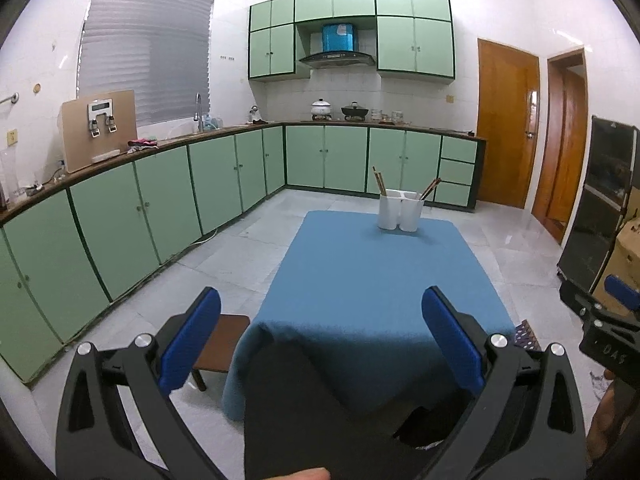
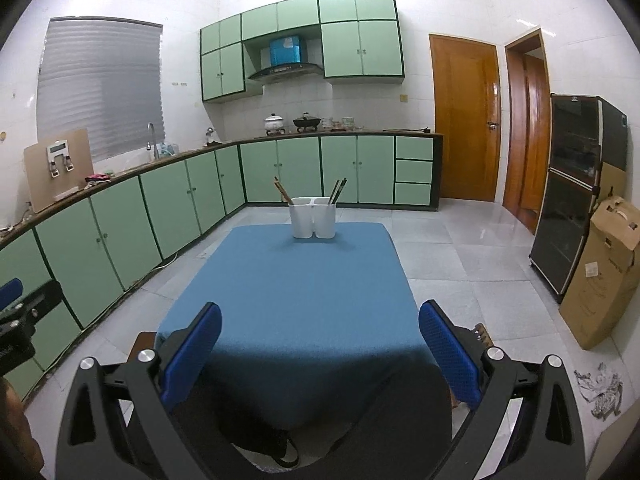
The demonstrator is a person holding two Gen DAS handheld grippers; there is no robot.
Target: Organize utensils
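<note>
The blue-covered worktop is bare except for a white twin-cup holder at its far end. Chopsticks stand in both cups, long axes near upright, the left cup's set tilting left, the other right. The left claw and right claw gape wide, empty, well short. A hasty reach could tip the light holder

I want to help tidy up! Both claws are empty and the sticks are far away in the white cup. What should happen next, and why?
Probably reach one claw forward over the blue cloth toward the white holder. Both the right claw and left claw are open, hold nothing, and sit at the table's near edge, while the chopsticks stand at the far end.
</note>
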